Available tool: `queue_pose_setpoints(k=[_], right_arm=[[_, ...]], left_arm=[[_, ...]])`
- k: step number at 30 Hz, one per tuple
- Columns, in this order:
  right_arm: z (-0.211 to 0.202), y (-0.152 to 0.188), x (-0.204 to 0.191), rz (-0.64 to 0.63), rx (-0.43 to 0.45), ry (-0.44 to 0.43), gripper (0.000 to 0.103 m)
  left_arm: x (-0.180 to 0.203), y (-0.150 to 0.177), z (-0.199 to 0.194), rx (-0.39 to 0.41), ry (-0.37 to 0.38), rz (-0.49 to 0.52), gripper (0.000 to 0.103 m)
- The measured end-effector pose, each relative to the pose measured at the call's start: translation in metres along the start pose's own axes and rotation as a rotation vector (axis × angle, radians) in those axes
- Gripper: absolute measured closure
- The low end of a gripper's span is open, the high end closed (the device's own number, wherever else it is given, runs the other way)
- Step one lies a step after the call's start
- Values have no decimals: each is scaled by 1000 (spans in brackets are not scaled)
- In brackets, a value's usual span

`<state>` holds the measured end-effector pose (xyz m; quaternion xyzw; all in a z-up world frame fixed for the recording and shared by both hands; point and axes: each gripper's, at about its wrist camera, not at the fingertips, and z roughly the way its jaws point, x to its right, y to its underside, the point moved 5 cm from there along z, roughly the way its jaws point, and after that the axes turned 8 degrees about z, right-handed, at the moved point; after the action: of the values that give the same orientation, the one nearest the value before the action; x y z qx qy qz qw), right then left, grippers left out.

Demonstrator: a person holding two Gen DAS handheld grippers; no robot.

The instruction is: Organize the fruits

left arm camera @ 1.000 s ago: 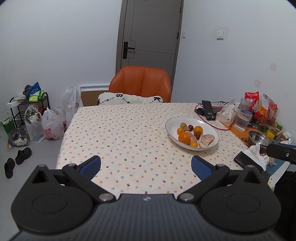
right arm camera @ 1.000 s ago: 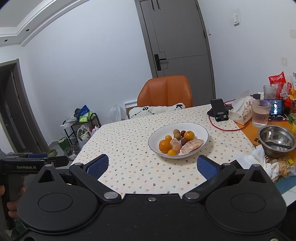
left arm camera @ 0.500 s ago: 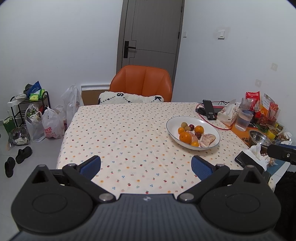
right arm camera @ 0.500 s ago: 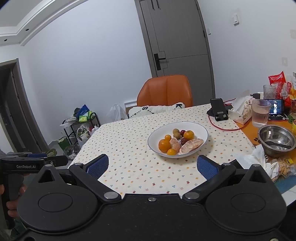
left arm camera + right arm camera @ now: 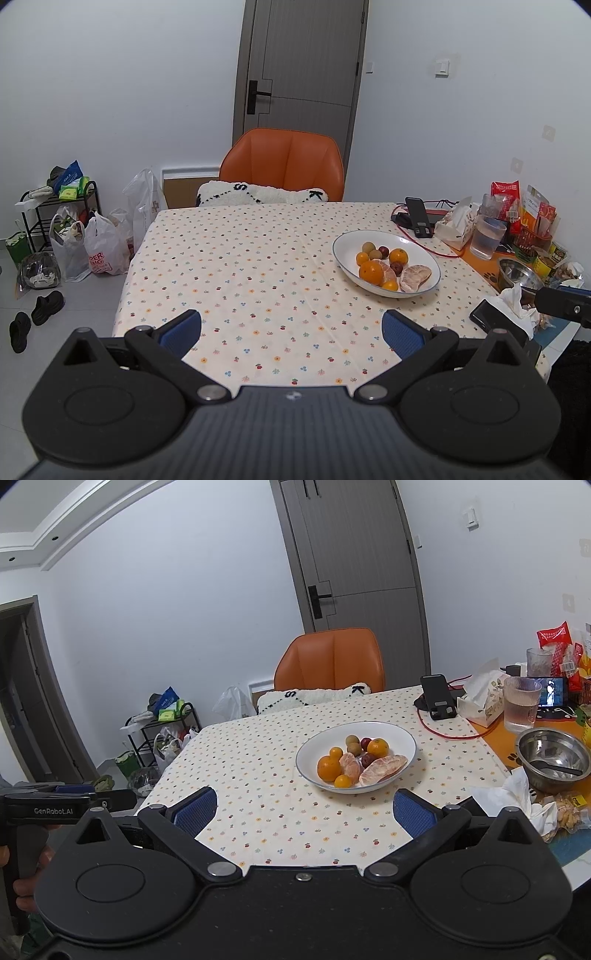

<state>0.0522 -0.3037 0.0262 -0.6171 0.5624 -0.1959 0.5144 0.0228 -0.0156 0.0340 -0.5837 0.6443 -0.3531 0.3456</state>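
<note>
Hovering over the near edge of the tabletop (image 5: 236,258), the left tool (image 5: 291,330) is holding its blue pads (image 5: 181,329) spread wide with nothing between them. The right tool (image 5: 303,810) is doing the same off the near edge, pads (image 5: 413,812) apart and empty; its body is showing at the right border of the left wrist view.

A white bowl (image 5: 402,738) is sitting on the flowered cloth toward the right edge of the tabletop, well ahead of both tools. The fruits are lying inside it: a large orange (image 5: 328,768), smaller oranges (image 5: 377,747), a peeled citrus half (image 5: 350,763), a peeled pomelo segment (image 5: 384,769), two brownish round fruits (image 5: 352,740) and dark red ones (image 5: 365,743), all touching or just beside one another.

Along the right edge a steel bowl (image 5: 554,755) holding a spoon, a glass of water (image 5: 521,707), a tissue pack (image 5: 480,698) and a phone on a stand (image 5: 437,694) are standing. An orange chair (image 5: 282,166) is standing at the far edge.

A hand (image 5: 26,886) is gripping the left tool's handle at the left border of the right wrist view.
</note>
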Motion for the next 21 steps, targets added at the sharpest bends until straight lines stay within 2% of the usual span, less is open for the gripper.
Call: queue_pose_setpoints(k=[21], right_arm=[[0, 1, -1, -3, -6, 2, 0]], left_arm=[[-3, 2, 1, -7, -2, -2, 0]])
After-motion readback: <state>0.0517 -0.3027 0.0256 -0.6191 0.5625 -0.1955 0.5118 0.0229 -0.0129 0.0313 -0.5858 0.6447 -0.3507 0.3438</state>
